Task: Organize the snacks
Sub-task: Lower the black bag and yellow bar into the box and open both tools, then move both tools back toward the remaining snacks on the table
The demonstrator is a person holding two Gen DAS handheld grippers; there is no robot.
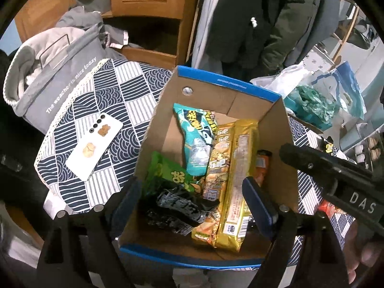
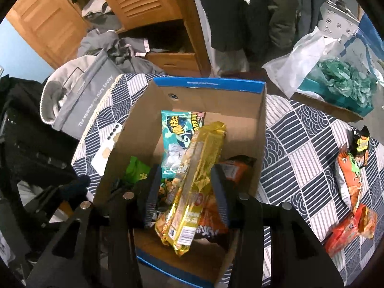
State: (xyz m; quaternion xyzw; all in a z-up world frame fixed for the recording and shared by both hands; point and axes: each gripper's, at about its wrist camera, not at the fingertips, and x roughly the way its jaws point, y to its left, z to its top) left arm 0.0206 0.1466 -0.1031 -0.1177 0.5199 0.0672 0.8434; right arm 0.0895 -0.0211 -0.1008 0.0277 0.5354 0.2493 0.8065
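An open cardboard box [image 1: 273, 129] with blue rims stands on the patterned tablecloth; it also shows in the right wrist view [image 2: 240, 124]. Inside lie a teal snack bag [image 1: 196, 139], a green bag [image 1: 168, 175], a black packet [image 1: 180, 206], a long yellow packet [image 1: 237, 175] and an orange pack [image 1: 261, 165]. My left gripper [image 1: 192, 201] is open above the box's near end, empty. My right gripper [image 2: 186, 187] is open over the box with the yellow packet [image 2: 192, 180] between its fingers, lying on the other snacks. Orange snack bags [image 2: 352, 192] lie on the cloth to the right.
A white phone [image 1: 93, 146] lies on the cloth left of the box. A grey fabric basket [image 1: 55, 81] stands at the table's far left. Plastic bags with teal contents [image 1: 312, 103] sit at the far right. A wooden cabinet and hanging coats are behind.
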